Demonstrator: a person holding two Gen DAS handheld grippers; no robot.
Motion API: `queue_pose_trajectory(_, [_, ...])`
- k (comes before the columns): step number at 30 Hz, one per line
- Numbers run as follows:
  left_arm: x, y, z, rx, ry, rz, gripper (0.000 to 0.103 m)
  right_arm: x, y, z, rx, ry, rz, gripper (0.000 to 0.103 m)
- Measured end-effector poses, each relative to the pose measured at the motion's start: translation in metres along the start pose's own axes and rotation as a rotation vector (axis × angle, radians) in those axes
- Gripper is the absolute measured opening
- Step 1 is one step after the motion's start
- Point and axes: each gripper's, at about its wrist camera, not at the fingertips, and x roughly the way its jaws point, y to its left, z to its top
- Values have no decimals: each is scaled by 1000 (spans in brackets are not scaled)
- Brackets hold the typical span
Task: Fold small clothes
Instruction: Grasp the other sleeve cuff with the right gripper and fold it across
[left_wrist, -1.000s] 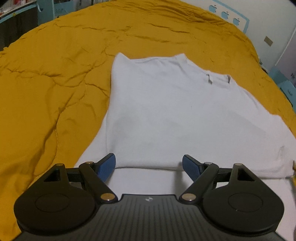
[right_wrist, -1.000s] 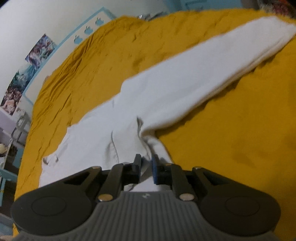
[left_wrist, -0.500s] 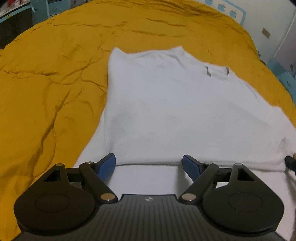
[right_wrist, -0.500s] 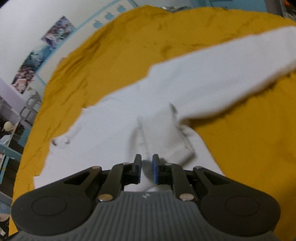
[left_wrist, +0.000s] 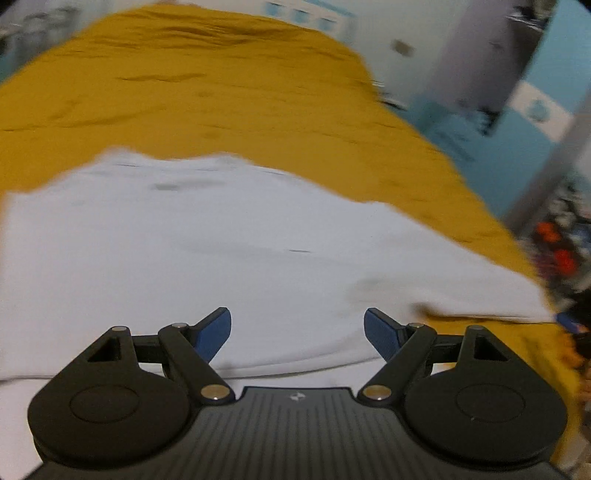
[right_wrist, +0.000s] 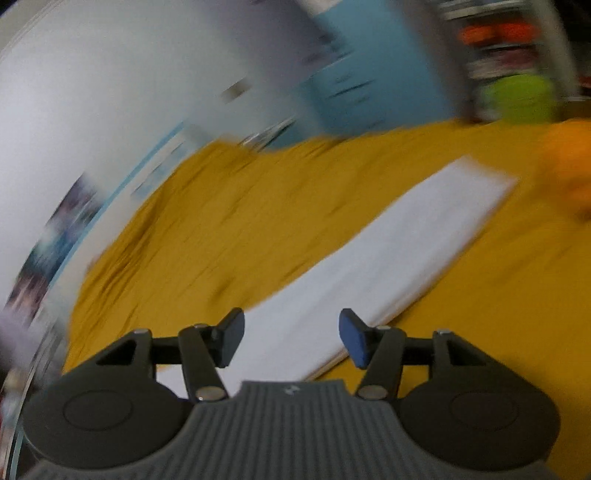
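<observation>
Roughly midway, by judgement: the white shirt is seen spread across the middle and left of the left wrist view, lying on the yellow bedspread, with a folded lower edge running along the bottom of the frame just ahead of the fingers. A grey mark near the upper left of the cloth could be the neck label, but blur makes that uncertain. The left gripper is held over the shirt with its fingers spread wide and nothing between them; no cloth is pinched. At the far right edge of that view a blue tip is glimpsed, too blurred to be named.

In the right wrist view a long white band, taken to be the folded sleeve or side of the shirt, is laid diagonally from lower centre to upper right on the bedspread. The right gripper has just been opening; its fingers stand apart above the band's near end, and nothing is gripped.

One side fold is judged done and let go. Further folds appear left to be made, since the shirt remains broad and flat. Both views are heavily smeared.
</observation>
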Motion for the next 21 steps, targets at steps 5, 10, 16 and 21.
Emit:
queue_pose_trajectory(5, [58,-67,4,30,66,-87,96,16,-60,37,118,-8,-103,55])
queue_pose_trajectory(10, [96,-96,2,31,114,-114,96,41,-93,45,208,26,-136,54])
queue_pose_trajectory(16, [125,-108,-2,25,153,-117,96,59,-99,46,257,-13,-126,54])
queue_pose_trajectory(21, [138,-108,-7,44,185,-76,96,76,-99,53,304,-53,-116,55])
